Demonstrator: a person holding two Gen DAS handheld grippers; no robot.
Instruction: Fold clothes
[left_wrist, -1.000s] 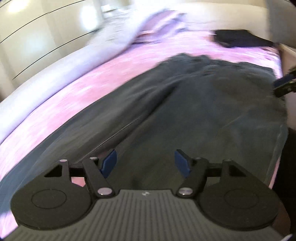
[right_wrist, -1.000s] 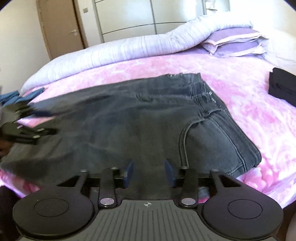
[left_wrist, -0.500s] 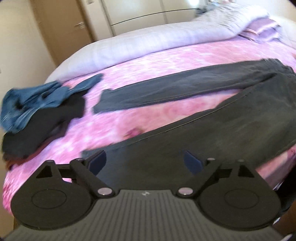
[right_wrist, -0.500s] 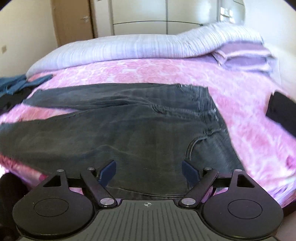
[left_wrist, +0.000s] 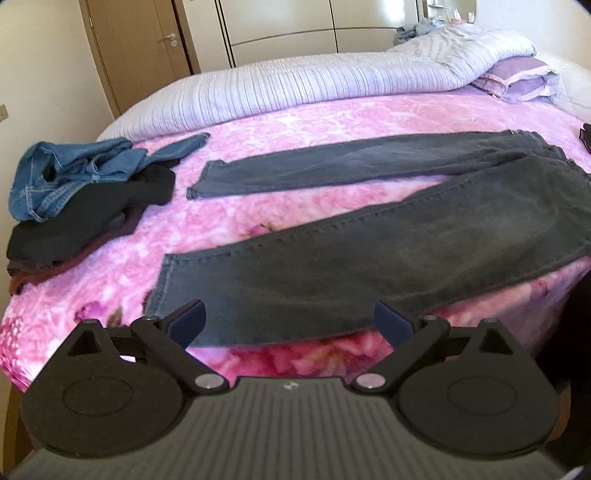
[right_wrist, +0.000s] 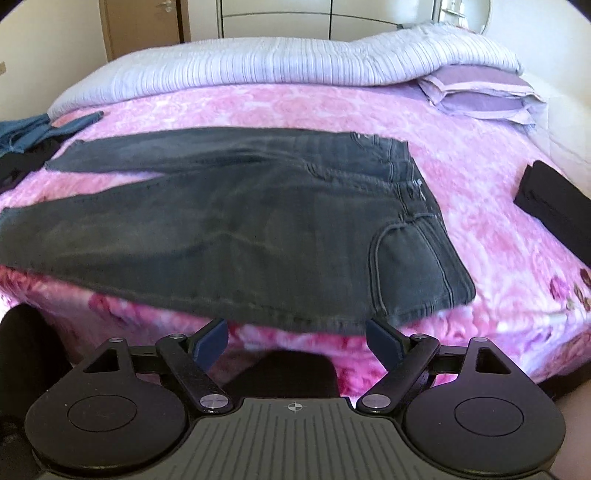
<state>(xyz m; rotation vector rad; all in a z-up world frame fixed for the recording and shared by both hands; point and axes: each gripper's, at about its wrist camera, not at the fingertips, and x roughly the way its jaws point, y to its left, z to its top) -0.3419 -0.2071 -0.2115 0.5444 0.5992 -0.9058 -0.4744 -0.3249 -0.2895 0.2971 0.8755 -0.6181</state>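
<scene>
**Operator A:** Report what differs from a second ago.

**Operator B:** On my left wrist view, the left tongs (left_wrist: 290, 321) have just been opening; both blue pads now stand wide with nothing between them. A second ago that view looked blurred along the trouser body toward the headboard. Now it faces across the bed (left_wrist: 332, 122), and the dark grey jeans (left_wrist: 388, 254) lie flat with both legs spread apart, cuffs pointing left. The near leg runs along the bed's front edge, just beyond the pads.

**Operator A:** And the right side?

**Operator B:** The right tongs (right_wrist: 295, 338) have likewise just been opening and hold nothing. Earlier their pads sat over the denim; now they sit in front of the edge of the jeans (right_wrist: 258, 229), with the waistband and back pocket to my right.

**Operator A:** What is hidden or unclear?

**Operator B:** The waist end is cut off at the right rim of the left view. A pile of blue denim (left_wrist: 74, 173) and black garments (left_wrist: 92, 218) lies at the left side of the bed; I cannot separate individual items. A folded black item (right_wrist: 554, 210) is partly cut by the right view's rim. A dark shape below the right pads is unidentifiable.
</scene>
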